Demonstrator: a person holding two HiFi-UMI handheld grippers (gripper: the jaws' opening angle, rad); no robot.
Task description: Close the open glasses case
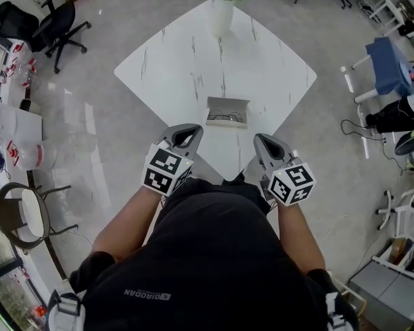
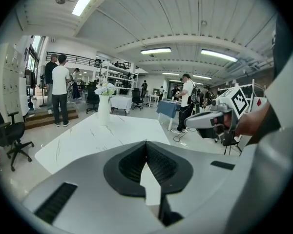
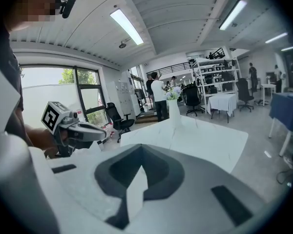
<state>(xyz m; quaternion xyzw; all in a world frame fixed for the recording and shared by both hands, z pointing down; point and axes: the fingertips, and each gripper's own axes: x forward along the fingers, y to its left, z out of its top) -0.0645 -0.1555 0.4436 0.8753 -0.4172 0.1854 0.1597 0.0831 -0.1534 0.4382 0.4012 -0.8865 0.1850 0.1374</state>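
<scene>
Glasses case, grey, rectangular, lid raised: sits near the front corner of white marble-veined table. Left gripper and right gripper: jaws closed, empty, well short of case. Risk: an unbraced push on the lid would probably slide the case instead of shutting it.

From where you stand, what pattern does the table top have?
The table is white with thin grey marble-like streaks; the head view shows it best.

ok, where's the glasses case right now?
Head view: the glasses case lies open on the white table, near its closest corner, just ahead of and between the left tool and right tool; the vase is at the far corner.
</scene>
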